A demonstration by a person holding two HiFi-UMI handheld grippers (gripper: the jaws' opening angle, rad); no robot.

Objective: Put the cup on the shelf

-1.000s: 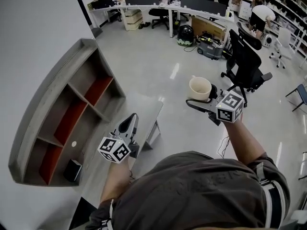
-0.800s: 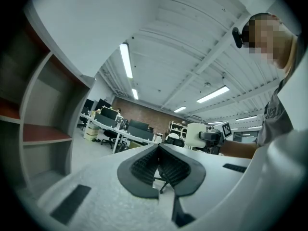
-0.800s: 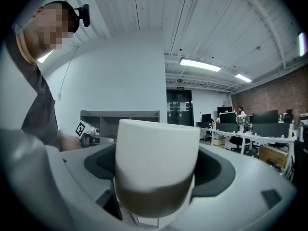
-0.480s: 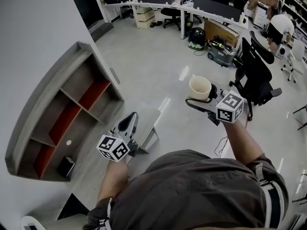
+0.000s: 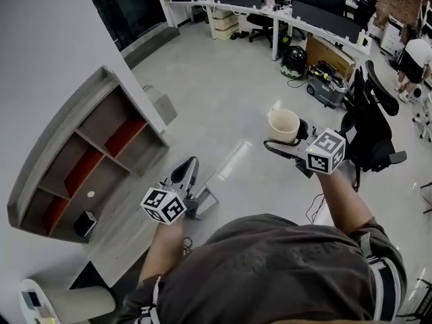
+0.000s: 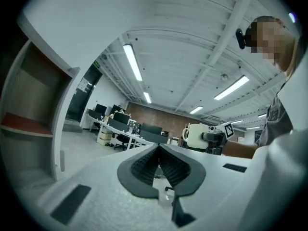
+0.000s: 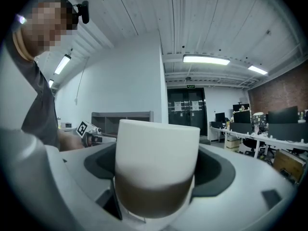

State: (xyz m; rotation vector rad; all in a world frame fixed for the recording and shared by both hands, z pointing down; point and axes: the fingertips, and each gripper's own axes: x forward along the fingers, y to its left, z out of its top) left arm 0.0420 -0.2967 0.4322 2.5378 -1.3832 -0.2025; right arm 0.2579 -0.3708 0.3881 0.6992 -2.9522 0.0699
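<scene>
A cream cup (image 5: pixel 283 125) with a brown lower band (image 7: pixel 154 196) is held upright in my right gripper (image 5: pixel 287 140), which is shut on it in mid-air over the floor. The same cup (image 6: pixel 197 135) shows small at the right of the left gripper view. The grey shelf (image 5: pixel 81 157) with red-backed compartments stands against the white wall at the left, well away from the cup. My left gripper (image 5: pixel 185 174) hangs lower left, jaws closed with nothing between them (image 6: pixel 159 165). It points toward the room past the shelf's right end.
A small dark box (image 5: pixel 84 224) and a small round thing (image 5: pixel 90 194) lie in the shelf's lower compartments. Black office chairs (image 5: pixel 374 123) stand right of the cup. Desks with monitors (image 5: pixel 270 5) line the far side. A white object (image 5: pixel 30 301) sits at bottom left.
The view has swung so the shelf sits further left and lower. Both grippers keep their pose, the cup still held. The floor near the shelf's right end is more in view.
</scene>
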